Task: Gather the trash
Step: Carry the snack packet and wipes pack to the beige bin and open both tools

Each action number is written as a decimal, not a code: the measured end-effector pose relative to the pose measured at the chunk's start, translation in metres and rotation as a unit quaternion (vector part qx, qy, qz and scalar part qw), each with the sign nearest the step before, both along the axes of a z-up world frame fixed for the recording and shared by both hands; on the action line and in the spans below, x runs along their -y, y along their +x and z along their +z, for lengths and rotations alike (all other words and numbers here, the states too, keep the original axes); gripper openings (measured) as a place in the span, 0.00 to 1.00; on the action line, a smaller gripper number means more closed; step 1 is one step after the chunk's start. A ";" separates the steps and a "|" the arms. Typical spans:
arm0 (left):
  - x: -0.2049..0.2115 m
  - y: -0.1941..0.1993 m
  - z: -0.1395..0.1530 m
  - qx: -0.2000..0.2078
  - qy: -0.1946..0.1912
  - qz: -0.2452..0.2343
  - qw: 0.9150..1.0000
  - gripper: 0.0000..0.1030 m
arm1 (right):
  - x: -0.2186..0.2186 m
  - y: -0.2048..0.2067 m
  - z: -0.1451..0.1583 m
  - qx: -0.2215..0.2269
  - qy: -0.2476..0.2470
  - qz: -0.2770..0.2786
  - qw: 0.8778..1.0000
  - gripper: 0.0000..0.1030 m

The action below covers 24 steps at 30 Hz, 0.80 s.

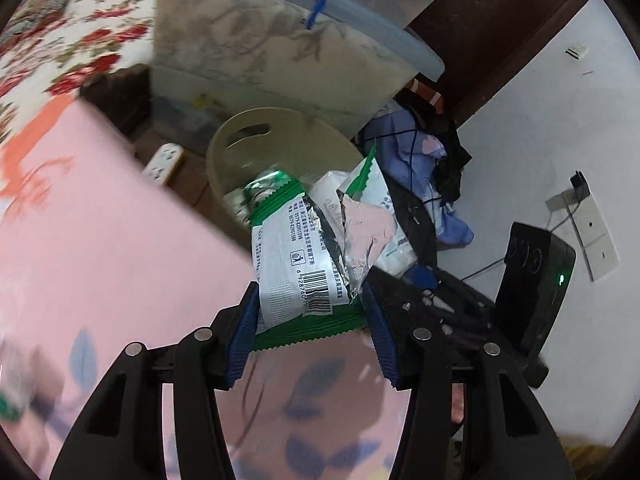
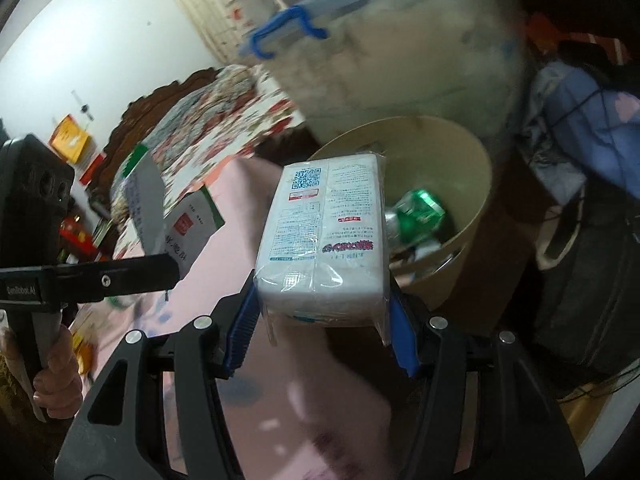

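My left gripper (image 1: pixel 310 296) is shut on a torn green and white snack wrapper (image 1: pixel 296 256) with a barcode and silver lining. It holds the wrapper over the pink bed edge, in front of a beige round trash bin (image 1: pixel 280 112). My right gripper (image 2: pixel 323 288) is shut on a white tissue pack (image 2: pixel 320 232) printed with a QR code, held just before the same bin (image 2: pixel 472 208). A crumpled green piece of trash (image 2: pixel 420 208) lies inside the bin. In the right wrist view the wrapper (image 2: pixel 146 196) shows at the left, above a person's hand (image 2: pixel 56 376).
A pink bedsheet (image 1: pixel 120 240) with blue leaves lies below both grippers. Behind the bin stands a clear storage box (image 1: pixel 260 52) with a blue handle. Blue and dark clothes (image 1: pixel 424 160) are piled to its right. A floral quilt (image 1: pixel 80 52) and a power strip (image 1: pixel 164 160) are at the left.
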<state>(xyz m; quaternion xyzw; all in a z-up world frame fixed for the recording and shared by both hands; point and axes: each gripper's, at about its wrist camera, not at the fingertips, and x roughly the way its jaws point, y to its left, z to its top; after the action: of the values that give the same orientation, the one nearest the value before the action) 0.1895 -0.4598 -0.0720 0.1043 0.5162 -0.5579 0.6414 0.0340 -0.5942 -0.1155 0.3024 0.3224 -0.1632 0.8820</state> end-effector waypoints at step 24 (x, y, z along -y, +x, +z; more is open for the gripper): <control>-0.052 -0.020 0.001 -0.012 -0.041 0.049 0.998 0.70 | -0.035 -0.028 -0.003 0.055 0.044 -0.018 0.997 0.71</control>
<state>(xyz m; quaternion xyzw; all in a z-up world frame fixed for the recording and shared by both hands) 0.1696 -0.4075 -0.0706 0.0461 0.5052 -0.5476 0.6654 0.0055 -0.5587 -0.1189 0.3552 0.2745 -0.1478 0.8812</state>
